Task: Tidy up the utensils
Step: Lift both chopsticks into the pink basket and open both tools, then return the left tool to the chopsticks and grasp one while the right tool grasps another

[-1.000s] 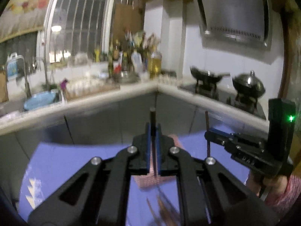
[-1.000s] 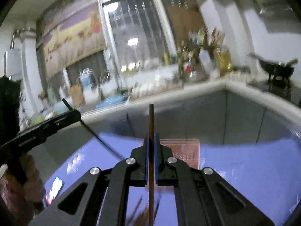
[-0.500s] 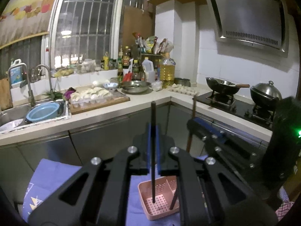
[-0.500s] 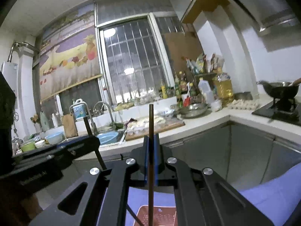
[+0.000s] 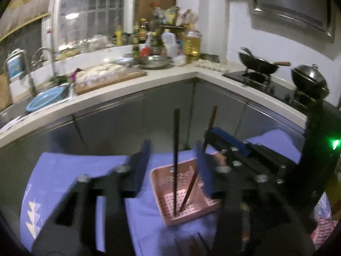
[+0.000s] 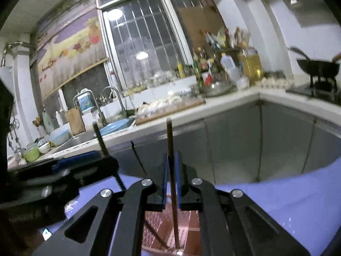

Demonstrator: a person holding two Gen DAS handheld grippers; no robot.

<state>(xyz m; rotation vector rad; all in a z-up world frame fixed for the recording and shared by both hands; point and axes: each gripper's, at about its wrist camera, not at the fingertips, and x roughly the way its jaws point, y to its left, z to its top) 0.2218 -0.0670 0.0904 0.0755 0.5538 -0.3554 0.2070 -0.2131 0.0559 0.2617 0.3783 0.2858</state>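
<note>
Two chopsticks stand with their lower ends in the pink perforated basket (image 5: 187,211), which sits on the blue cloth (image 5: 70,175) in front of the grey cabinet fronts. In the left wrist view, the left gripper (image 5: 173,164) has its fingers spread wide apart, and the black chopstick (image 5: 176,149) stands almost upright in the gap between them, touching neither blue pad; its tip rests on the basket floor. Motion blur softens the fingers, so their edges are hard to trace. Just beside it, the brown chopstick (image 5: 210,125) leans in from the right; its middle stretch is hidden behind the right gripper (image 5: 215,134), which comes in from that side.

In the right wrist view, the right gripper (image 6: 171,179) has its two blue pads drawn in close on either side of the brown chopstick (image 6: 171,160), but a thin sliver of gap seems to show on each side, and I cannot tell whether the pads actually press it. Only a reddish patch of the basket (image 6: 157,224) shows between the black finger arms, and the rest is covered. The left gripper (image 6: 64,170) fills the left edge as a dark blurred mass, with the black chopstick (image 6: 100,136) rising above it. Some dark sticks at the bottom of the left view are too blurred to identify.
</note>
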